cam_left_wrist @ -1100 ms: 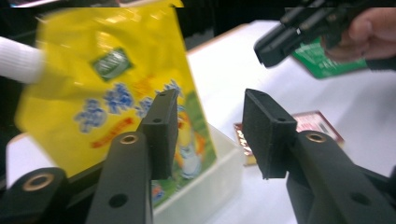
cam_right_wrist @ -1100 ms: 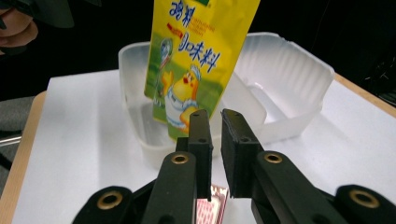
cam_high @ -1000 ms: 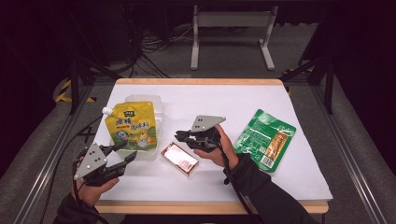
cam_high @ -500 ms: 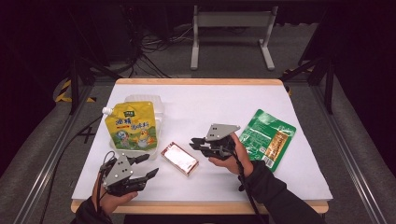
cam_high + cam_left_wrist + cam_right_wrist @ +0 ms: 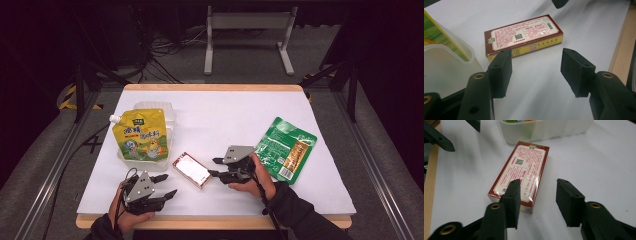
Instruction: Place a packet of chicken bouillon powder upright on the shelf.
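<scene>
Between both empty, parted tools [image 5: 162, 184] [image 5: 216, 167], red box [image 5: 191, 170]; yellow pouch [image 5: 140, 135] behind; green packet [image 5: 286, 147] aside

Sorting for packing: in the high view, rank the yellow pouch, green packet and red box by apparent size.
1. yellow pouch
2. green packet, close to the pouch, so the top two are unsure
3. red box, clearly smallest

A lab or recording studio is showing here, not a home. The white surface [image 5: 220, 120] is standing alone in a dark room on grey carpet, with metal rails [image 5: 55, 165] running along both its sides. Loose cables [image 5: 165, 47] are lying on the floor beyond its far edge, beside a grey metal stand [image 5: 247, 30]. Yellow-black hazard tape [image 5: 67, 97] is marking the floor off the far left corner.
</scene>
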Demonstrator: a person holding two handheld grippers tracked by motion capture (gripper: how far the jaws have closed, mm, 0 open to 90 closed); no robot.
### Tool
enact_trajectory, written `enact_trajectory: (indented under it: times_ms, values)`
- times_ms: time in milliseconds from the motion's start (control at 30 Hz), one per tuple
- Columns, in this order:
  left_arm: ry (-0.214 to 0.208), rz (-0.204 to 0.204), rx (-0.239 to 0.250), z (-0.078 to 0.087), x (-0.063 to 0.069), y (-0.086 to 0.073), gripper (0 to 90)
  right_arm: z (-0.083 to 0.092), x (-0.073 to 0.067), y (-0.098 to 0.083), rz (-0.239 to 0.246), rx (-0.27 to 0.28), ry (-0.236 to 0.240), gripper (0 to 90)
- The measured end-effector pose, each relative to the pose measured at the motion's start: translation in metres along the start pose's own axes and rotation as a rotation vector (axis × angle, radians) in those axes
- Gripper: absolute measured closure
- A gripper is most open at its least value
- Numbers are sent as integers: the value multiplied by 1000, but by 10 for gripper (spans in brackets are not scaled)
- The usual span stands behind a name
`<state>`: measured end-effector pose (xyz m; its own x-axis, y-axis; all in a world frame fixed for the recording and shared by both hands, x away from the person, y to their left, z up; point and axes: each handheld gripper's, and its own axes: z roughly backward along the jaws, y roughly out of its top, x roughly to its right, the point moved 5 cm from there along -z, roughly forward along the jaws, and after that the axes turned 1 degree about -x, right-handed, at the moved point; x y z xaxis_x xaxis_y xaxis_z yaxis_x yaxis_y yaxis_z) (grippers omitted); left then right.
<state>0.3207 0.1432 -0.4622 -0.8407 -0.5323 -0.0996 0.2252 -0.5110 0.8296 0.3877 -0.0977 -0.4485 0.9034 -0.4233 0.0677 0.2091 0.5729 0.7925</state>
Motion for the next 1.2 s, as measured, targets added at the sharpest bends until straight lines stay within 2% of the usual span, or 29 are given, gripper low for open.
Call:
enact_trajectory:
  times_ms: [67, 167, 233, 467, 600, 667, 833, 933, 1200]
  values:
    - [-12, 7, 5, -2, 0, 0, 426, -2, -4, -3, -30, 2, 8, 445]
    - [-14, 4, -9, -5, 0, -1, 413, -9, -9, -5, -21, -22, 24, 320]
    - [-9, 3, -16, -7, -1, -3, 401, -13, -12, -6, -57, -23, 35, 287]
    - [-3, 19, -16, -8, -4, -2, 366, -28, -20, -7, -57, -59, 48, 227]
    - [-4, 26, -20, -9, -4, -3, 357, -38, -24, -10, -53, -98, 47, 211]
    - [-5, 26, -18, -9, -4, -3, 350, -40, -25, -11, -45, -119, 27, 212]
    - [1, 27, -24, -8, -6, -5, 344, -42, -23, -13, -69, -120, 13, 221]
    - [0, 29, -23, -8, -6, -5, 333, -40, -24, -14, -63, -112, 18, 282]
    - [-7, 33, -20, -8, -6, -5, 322, -33, -16, -15, -64, -107, 1, 316]
